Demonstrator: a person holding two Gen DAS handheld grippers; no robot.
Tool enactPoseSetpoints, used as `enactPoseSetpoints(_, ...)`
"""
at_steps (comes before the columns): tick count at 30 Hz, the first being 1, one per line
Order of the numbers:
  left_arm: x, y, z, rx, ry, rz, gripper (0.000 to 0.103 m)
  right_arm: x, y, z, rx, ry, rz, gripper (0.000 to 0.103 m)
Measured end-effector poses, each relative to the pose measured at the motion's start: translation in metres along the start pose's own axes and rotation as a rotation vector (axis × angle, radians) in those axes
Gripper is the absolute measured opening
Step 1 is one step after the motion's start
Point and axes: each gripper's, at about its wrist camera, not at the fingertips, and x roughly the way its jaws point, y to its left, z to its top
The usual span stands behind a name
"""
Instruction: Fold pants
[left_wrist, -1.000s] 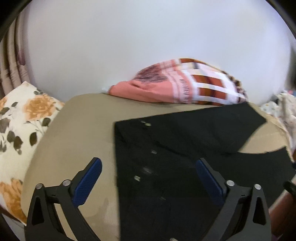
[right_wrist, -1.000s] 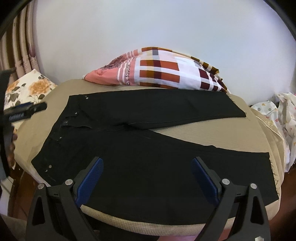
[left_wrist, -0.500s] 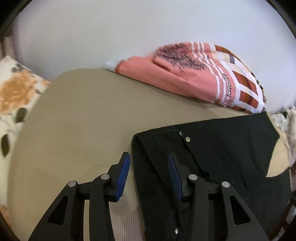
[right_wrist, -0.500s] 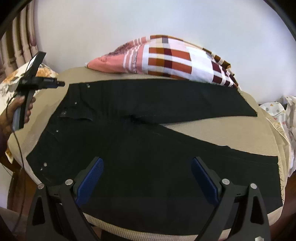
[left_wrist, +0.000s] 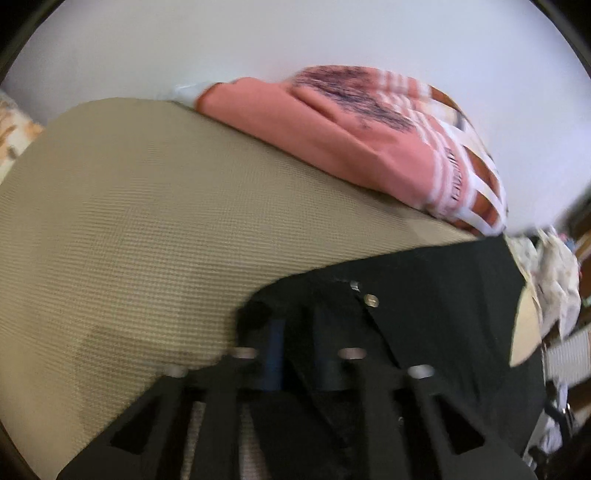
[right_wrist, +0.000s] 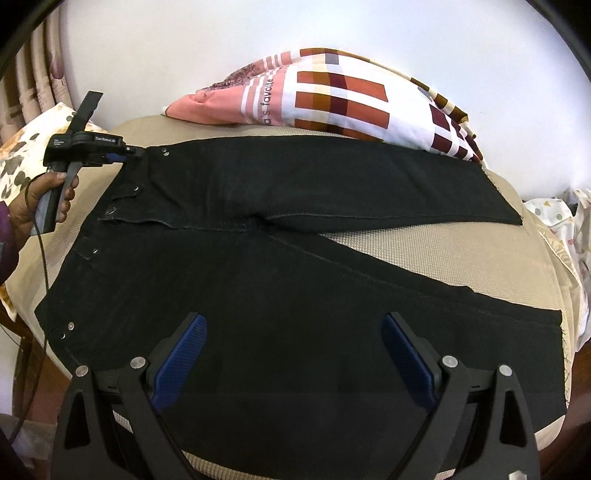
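Lying flat across the tan cushion (right_wrist: 424, 254), the black pants (right_wrist: 295, 280) have their waistband to the left and both legs spread rightward. At the far waistband corner the left gripper (left_wrist: 295, 325) is pinched tight on the fabric edge. Over the near leg, the right gripper (right_wrist: 293, 354) hangs with its blue pads wide apart, gripping nothing.
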Motion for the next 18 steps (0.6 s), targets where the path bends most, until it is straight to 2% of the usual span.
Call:
enactPoseSetpoints(1,-0.002,0.001,-0.002,-0.005,-0.015,-0.004,0.005,0.001,0.000,0.000,0.002,0.001,0.001,0.094)
enactPoseSetpoints(5,-0.013,-0.015,-0.010,0.047,-0.075,0.047,0.005,0.004,-0.003,0.001,0.017,0.010,0.011,0.093)
enactPoseSetpoints(13,-0.063,-0.060,-0.026,0.125,-0.224,0.034,0.005,0.013,-0.028,0.016,0.112,0.012,0.060,0.087)
enactPoseSetpoints(18,-0.089,-0.088,-0.050,0.164,-0.278,0.007,0.005,0.025,-0.066,0.043,0.241,0.001,0.131,0.086)
